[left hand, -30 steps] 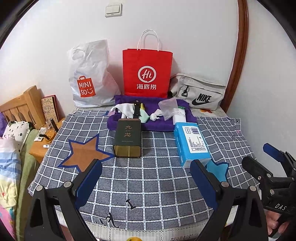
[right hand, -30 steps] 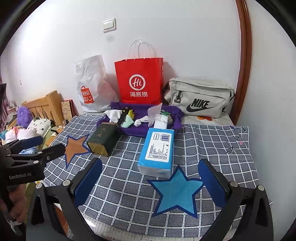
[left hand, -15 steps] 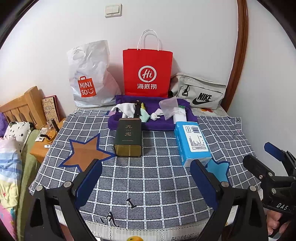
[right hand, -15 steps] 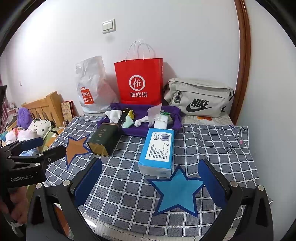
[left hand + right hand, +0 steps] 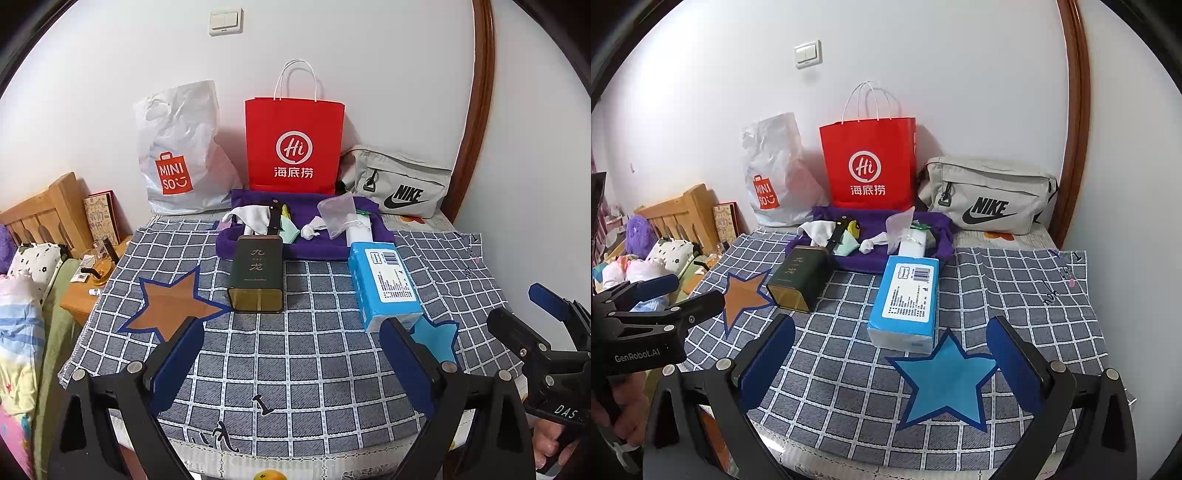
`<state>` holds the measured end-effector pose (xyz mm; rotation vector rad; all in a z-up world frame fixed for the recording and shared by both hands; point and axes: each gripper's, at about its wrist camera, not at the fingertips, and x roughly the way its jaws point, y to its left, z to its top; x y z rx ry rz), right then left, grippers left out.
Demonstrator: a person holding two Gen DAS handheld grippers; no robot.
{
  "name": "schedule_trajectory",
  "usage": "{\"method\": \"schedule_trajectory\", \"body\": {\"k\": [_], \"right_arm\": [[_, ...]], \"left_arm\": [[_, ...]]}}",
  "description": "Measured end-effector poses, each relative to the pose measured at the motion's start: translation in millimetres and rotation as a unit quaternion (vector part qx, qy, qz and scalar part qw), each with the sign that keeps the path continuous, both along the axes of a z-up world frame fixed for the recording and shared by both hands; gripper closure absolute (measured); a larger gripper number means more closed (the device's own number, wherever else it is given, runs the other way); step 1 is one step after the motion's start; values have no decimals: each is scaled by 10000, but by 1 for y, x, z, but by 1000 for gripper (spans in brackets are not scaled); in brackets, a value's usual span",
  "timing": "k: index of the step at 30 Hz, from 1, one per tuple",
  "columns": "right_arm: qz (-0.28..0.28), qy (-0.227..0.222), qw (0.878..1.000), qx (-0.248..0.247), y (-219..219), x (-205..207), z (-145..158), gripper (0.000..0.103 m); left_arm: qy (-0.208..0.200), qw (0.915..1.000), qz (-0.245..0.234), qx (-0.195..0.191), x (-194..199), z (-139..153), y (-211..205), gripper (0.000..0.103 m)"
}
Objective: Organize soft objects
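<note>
Two claws, both mine, hang spread wide and empty over the near edge of the checked cloth: my left gripper faces the dark green tea tin, my right gripper sits above the blue star. The soft things lie at the far side on the purple towel: a white cloth, a pale green cloth, a knotted white rag and a clear plastic bag. Just in front, the blue tissue pack lies flat, its near end touching the blue star. Whether that pile is sorted or waiting, I cannot tell from this. If I go for any piece, I would judge it best to come in low, pinch a gathered fold rather than a loose corner, and steer clear of the tin and the black strap lying among the cloths.
</note>
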<state>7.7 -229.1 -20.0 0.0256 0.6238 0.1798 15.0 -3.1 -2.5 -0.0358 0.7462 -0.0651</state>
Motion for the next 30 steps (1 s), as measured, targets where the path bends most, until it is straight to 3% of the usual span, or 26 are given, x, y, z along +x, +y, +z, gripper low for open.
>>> {"method": "schedule_trajectory", "body": {"k": [30], "right_arm": [[-23,-41,10000,29,2,-4,6,1]], "left_arm": [[-14,10000,-31,0,-1,1,1,7]]}}
